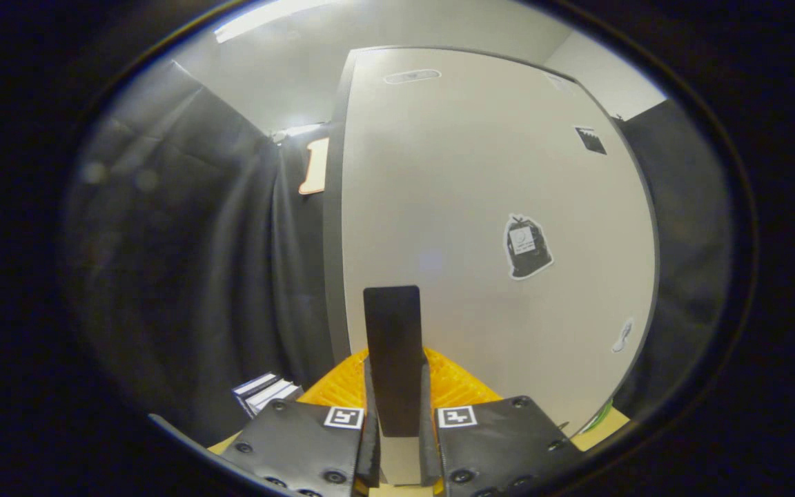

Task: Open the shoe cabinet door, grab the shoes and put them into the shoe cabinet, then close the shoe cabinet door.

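The shoe cabinet door (pixel 494 179) is a tall white panel with a few stickers, standing right in front of me. A flat black upright handle (pixel 392 331) sticks out from its lower part. My gripper (pixel 395 362) is shut on this handle, one finger pressing each side of it. The fingers (pixel 456 386) reach almost to the door's face. A dark grey edge (pixel 332 241) runs down the door's left side; whether the door is ajar I cannot tell.
Black booth cloth (pixel 183 276) hangs close on the left and another strip (pixel 687 228) on the right. A small stack of white and dark flat items (pixel 266 392) lies low on the left, beside the fingers. A pale wooden surface (pixel 601 429) shows at the lower right.
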